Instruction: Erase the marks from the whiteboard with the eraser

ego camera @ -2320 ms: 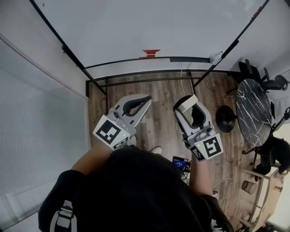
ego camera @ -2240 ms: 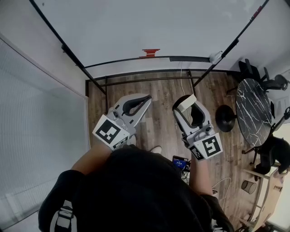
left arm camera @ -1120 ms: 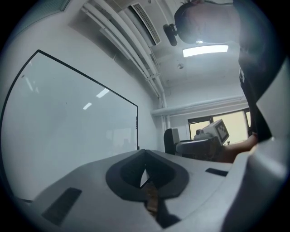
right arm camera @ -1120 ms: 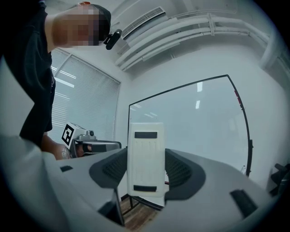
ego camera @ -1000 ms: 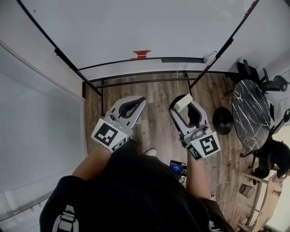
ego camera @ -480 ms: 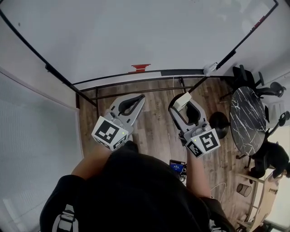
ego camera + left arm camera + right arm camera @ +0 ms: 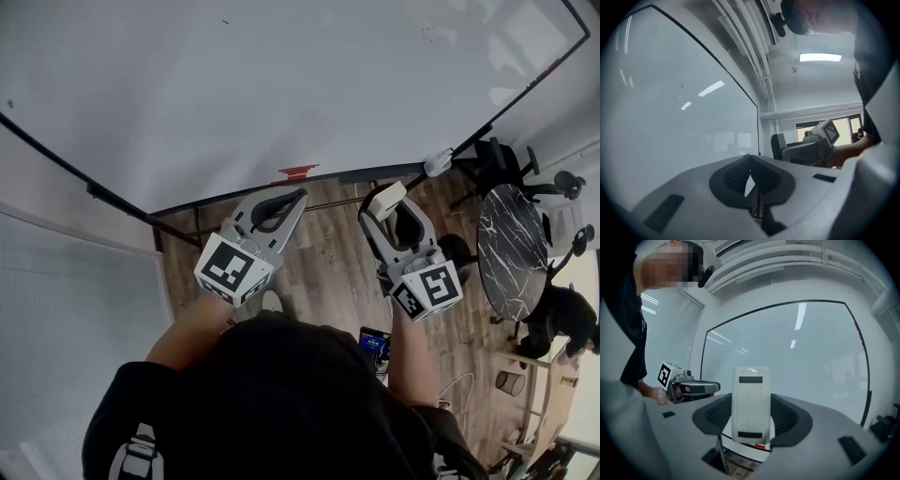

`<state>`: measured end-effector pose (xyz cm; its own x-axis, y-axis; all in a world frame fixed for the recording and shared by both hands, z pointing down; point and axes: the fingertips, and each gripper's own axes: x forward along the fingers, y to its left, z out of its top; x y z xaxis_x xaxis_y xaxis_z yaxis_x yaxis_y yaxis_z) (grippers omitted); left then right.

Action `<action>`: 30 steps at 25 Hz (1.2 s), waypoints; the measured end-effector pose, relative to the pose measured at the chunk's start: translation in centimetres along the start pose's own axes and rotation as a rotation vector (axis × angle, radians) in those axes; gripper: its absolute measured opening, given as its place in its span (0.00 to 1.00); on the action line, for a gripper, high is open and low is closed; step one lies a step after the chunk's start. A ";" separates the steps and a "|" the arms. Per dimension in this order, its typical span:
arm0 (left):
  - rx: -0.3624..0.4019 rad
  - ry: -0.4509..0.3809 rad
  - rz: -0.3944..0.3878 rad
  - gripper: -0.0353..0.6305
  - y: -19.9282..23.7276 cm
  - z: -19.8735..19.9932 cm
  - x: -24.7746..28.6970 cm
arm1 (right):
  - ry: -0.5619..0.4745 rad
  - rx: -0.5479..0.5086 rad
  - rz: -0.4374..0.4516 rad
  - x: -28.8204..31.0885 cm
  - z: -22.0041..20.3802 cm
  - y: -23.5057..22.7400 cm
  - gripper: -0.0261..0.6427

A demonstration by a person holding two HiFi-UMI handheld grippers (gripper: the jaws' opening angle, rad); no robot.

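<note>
The whiteboard (image 7: 309, 84) fills the top of the head view, with a tiny dark mark (image 7: 225, 21) and faint specks (image 7: 431, 36) high up. My right gripper (image 7: 385, 199) is shut on a white eraser (image 7: 386, 198), held just below the board's lower edge. In the right gripper view the eraser (image 7: 750, 404) stands upright between the jaws, facing the whiteboard (image 7: 797, 357). My left gripper (image 7: 298, 195) is shut with nothing in it, also just under the board. Its closed tips (image 7: 750, 157) point along the whiteboard (image 7: 679, 122).
A red object (image 7: 297, 172) lies on the board's black tray rail (image 7: 375, 174). The stand's black legs (image 7: 122, 202) reach down to the wood floor. A round marble table (image 7: 511, 248) and dark chairs (image 7: 492, 155) stand to the right.
The whiteboard has come to fill far more of the head view. Both grippers have risen to its lower edge. The eraser stays held in the right gripper.
</note>
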<state>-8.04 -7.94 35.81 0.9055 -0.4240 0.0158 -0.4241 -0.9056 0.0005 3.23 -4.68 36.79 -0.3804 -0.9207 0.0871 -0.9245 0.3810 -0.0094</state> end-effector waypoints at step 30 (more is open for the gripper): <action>0.057 -0.067 0.141 0.06 6.2 7.6 14.4 | -0.137 -0.110 0.011 7.1 11.4 -16.3 0.41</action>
<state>2.47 -19.67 28.46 0.8365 -0.5451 -0.0554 -0.5476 -0.8350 -0.0533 15.36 -18.35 26.20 -0.3974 -0.9164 -0.0486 -0.9148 0.3914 0.0999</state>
